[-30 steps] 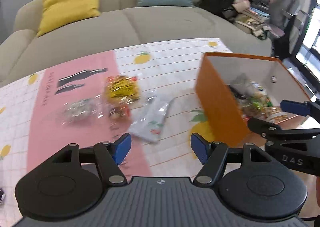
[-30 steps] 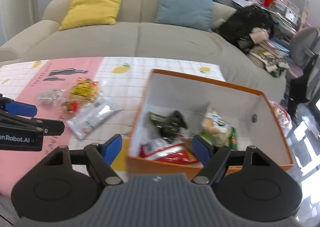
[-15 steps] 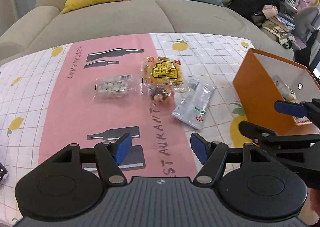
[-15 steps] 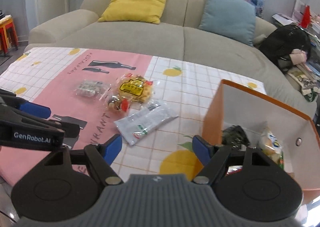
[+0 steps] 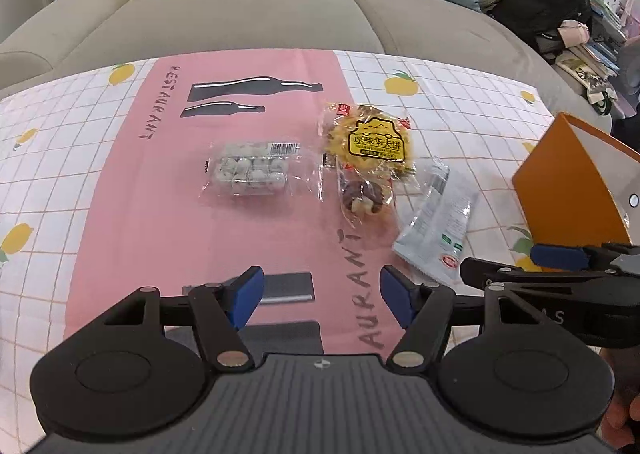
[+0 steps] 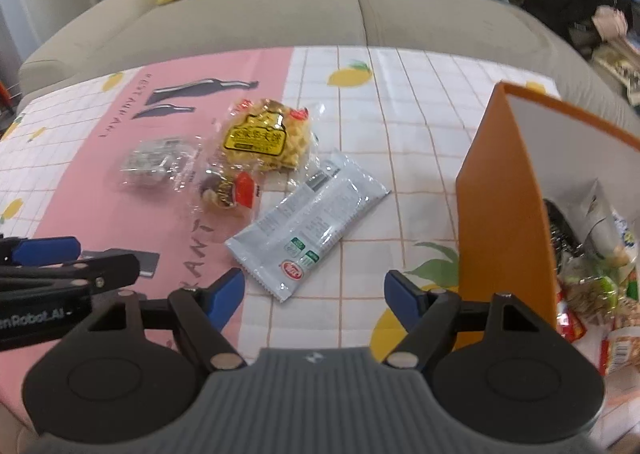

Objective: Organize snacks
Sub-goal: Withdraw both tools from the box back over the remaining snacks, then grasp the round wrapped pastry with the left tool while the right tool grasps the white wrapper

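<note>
While four snacks sit loose mid-frame on your tablecloth (image 5: 120, 189), nothing's grabbed yet: waffle pack (image 5: 374, 139), clear tray pack (image 5: 248, 169) to its left, small cake (image 5: 362, 199) just below, white pouch (image 6: 308, 223) lower right. Orange box (image 6: 502, 213) stands at the right edge, snacks inside. Your left gripper (image 5: 320, 300) and right gripper (image 6: 314, 296) both hover spread wide, holding nothing.

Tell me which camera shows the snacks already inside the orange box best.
The right wrist view: it looks past the orange box's wall onto the packets piled inside. The left wrist view shows only the box's orange outside and a strip of white inner wall, with no contents visible.
</note>
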A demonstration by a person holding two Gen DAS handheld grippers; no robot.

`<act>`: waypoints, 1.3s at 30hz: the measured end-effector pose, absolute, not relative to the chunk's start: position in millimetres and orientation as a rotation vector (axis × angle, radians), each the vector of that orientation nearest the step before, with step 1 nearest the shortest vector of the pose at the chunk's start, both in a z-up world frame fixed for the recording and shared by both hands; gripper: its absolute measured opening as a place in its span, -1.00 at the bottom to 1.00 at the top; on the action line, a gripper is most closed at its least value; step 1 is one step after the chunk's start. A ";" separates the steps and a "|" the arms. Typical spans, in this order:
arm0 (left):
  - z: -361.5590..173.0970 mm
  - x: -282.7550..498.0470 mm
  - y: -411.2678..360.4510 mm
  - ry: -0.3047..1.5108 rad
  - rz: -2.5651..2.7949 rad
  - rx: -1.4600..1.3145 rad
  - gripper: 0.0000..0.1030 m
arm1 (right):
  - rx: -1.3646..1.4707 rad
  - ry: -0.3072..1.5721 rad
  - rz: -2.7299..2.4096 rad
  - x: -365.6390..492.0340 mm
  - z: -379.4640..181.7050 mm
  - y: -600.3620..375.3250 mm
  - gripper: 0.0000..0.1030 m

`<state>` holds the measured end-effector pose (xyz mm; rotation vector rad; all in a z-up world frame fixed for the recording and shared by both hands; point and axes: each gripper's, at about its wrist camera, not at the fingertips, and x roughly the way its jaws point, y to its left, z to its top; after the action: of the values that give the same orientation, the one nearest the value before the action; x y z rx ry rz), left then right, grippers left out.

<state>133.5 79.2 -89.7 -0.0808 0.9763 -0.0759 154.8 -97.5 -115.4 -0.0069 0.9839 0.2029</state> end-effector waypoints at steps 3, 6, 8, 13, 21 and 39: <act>-93.8 145.4 78.6 0.977 -0.087 -0.087 0.52 | 0.024 1.017 0.182 169.7 -125.2 -97.0 0.56; -96.0 158.4 76.1 0.979 -0.099 -0.105 0.52 | 0.065 1.045 0.160 184.2 -133.0 -99.3 0.58; -95.9 167.7 74.7 0.970 -0.107 -0.136 0.52 | 0.095 1.060 0.150 192.8 -137.2 -101.1 0.61; -99.0 190.8 71.9 0.965 -0.113 -0.208 0.51 | 0.125 1.070 0.131 211.3 -144.9 -103.7 0.61; -121.1 222.2 68.1 1.033 -0.098 -0.312 0.51 | 0.138 1.086 0.140 221.4 -154.1 -110.5 0.61; -123.1 217.1 76.7 1.081 -0.025 -0.359 -0.08 | 0.167 1.077 0.128 221.1 -157.4 -108.6 0.62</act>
<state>217.1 76.7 -123.1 -0.3586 1.0807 -0.0251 221.1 -108.6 -157.4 0.1669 1.0765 0.1279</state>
